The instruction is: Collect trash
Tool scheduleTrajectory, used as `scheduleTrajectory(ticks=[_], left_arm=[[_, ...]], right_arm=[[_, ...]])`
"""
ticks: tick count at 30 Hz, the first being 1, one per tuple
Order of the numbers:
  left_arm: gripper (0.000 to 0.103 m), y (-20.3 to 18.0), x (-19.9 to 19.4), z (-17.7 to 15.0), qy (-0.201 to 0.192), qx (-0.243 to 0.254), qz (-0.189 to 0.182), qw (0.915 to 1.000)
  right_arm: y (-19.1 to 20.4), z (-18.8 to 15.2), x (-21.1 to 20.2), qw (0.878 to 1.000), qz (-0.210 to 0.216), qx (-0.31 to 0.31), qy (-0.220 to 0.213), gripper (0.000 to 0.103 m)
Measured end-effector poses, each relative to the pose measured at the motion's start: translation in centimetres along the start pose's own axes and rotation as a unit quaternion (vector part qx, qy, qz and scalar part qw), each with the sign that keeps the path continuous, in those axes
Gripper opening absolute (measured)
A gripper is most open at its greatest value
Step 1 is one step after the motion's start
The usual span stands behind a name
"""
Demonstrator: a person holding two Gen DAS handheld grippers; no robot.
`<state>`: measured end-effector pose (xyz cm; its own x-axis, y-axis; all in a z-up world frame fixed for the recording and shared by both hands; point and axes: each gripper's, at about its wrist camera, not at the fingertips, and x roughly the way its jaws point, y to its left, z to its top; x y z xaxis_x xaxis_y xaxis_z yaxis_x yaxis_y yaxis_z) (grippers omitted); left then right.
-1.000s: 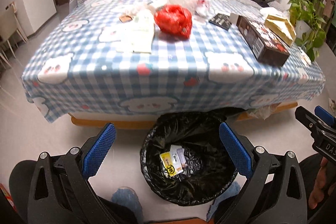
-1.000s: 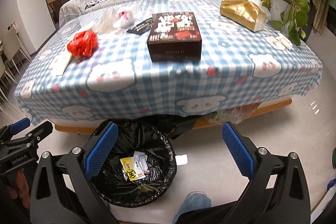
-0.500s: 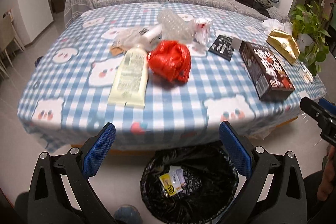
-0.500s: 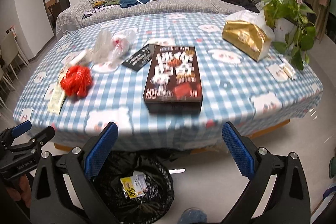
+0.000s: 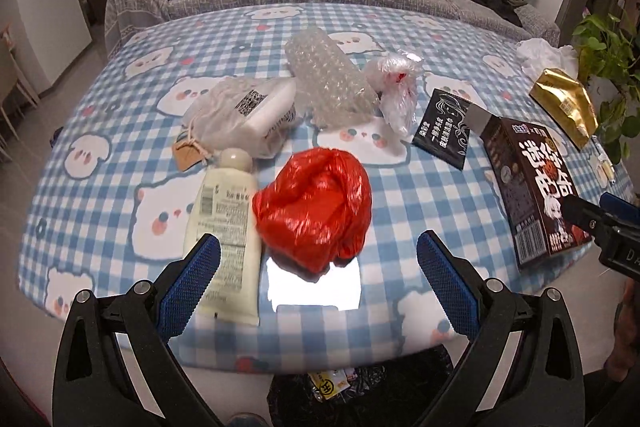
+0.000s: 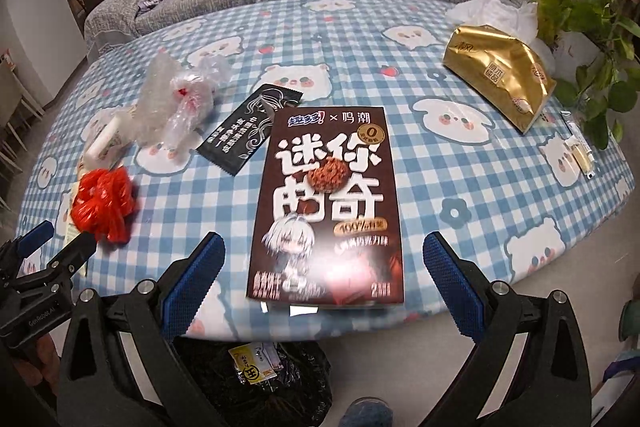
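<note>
Both grippers hang above the near edge of the table (image 5: pixel 400 195), fingers spread wide and holding nothing. The left gripper (image 5: pixel 318 281) faces a crumpled red plastic bag (image 5: pixel 316 207), which lies just beside a cream lotion tube (image 5: pixel 224 235) near that edge. The right gripper (image 6: pixel 324 281) faces a dark cookie box (image 6: pixel 328 211) lying flat at the near edge — its front side just over the rim. Below the edge stands the black-lined trash bin (image 6: pixel 256 387), a few wrappers inside.
</note>
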<state>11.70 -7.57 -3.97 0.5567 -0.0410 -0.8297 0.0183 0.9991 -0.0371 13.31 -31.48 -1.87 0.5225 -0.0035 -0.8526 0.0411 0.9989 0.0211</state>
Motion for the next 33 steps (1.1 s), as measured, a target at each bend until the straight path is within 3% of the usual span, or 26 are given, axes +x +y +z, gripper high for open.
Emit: scheduleTrajectory(ticks=[8, 17, 25, 33], left_arm=[[0.096, -0.6, 2.1, 1.9, 0.013, 0.013, 0.001, 0.9998], [0.09, -0.7, 4.6, 2.2, 0.033, 0.012, -0.005, 0.9994], [0.067, -1.5, 5.4, 2.3, 0.043, 0.019, -0.01, 0.9989], [0.057, -2.0, 5.5, 2.1, 0.041, 0.025, -0.007, 0.9988]], right_arm=[[-0.8, 3.3, 3.3, 0.999, -0.008, 0.016, 0.051, 0.095], [-0.3, 3.9, 6.3, 0.996, -0.008, 0.007, 0.086, 0.095], [-0.4, 3.5, 6.9, 0.996, -0.012, 0.009, 0.093, 0.092], [-0.1, 3.4, 6.8, 0.996, -0.016, 0.007, 0.091, 0.089]])
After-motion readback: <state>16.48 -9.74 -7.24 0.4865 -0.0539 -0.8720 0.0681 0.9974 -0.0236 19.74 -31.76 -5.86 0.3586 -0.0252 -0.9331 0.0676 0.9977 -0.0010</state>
